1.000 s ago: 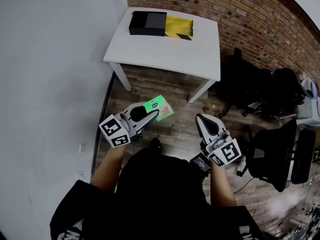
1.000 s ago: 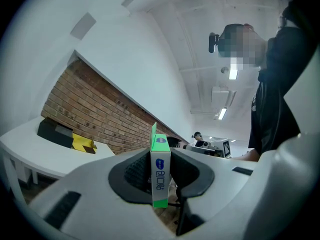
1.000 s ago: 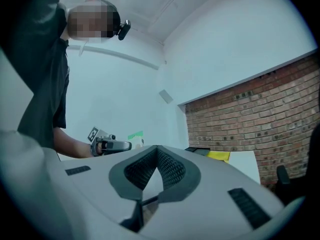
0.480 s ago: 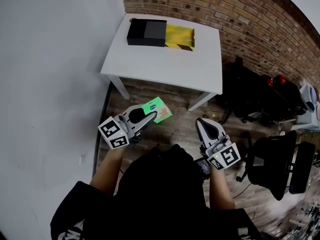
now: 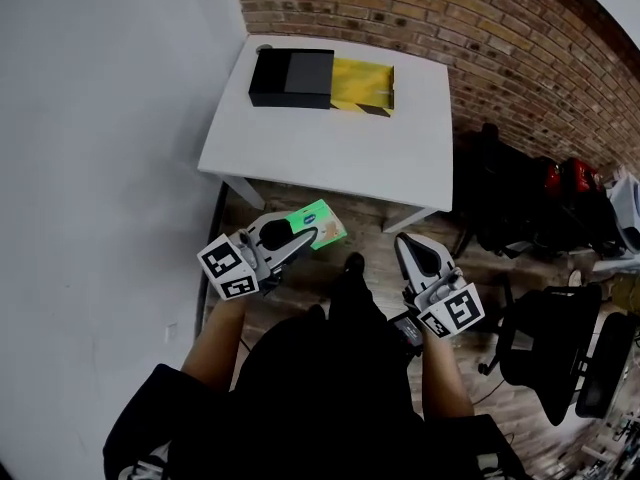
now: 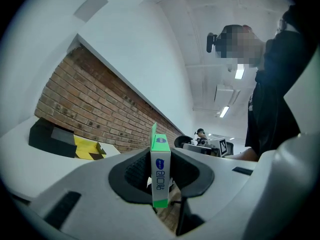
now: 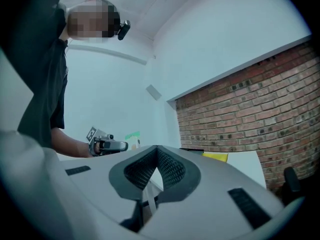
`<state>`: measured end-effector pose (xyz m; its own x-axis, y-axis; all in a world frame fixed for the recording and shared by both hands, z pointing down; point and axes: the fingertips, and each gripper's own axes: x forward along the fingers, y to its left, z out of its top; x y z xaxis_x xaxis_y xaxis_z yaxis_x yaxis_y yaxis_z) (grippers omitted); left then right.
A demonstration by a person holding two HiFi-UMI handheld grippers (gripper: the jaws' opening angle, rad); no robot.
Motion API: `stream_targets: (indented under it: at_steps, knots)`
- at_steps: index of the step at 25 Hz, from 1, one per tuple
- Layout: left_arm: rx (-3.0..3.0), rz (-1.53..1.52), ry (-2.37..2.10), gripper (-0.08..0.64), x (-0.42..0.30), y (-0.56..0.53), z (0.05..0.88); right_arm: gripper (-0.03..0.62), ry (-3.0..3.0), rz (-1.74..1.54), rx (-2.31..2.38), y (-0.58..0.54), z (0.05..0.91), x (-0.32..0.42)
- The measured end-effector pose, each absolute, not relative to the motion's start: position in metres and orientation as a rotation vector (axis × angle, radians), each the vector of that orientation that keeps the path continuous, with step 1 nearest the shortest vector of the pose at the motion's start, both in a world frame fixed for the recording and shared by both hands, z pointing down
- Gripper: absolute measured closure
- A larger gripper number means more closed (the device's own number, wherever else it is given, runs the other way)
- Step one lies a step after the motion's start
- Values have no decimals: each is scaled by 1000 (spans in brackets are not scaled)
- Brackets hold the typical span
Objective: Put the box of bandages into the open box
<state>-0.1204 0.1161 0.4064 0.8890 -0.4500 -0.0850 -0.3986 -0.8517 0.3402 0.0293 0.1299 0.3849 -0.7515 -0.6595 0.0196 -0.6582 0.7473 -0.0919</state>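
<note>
- A white table point(image 5: 330, 138) stands against a brick wall point(image 5: 450, 18).
- The open box point(image 5: 320, 71), black with a yellow interior, sits at the table's far edge.
- The right gripper point(image 5: 410, 246) hangs empty, jaws pressed together.
- The left gripper point(image 5: 303, 238) clamps the green box of bandages point(image 5: 322, 224) just short of the table.

Blue print on the box of bandages point(image 6: 160, 171), illegible
</note>
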Motion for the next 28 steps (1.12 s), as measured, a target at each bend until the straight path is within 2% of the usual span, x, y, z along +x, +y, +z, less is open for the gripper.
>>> stream_targets:
  at_steps: [28]
  knots:
    - [2705, -93, -772, 463, -34, -98, 389, 586, 2921, -178, -982, -106, 380, 126]
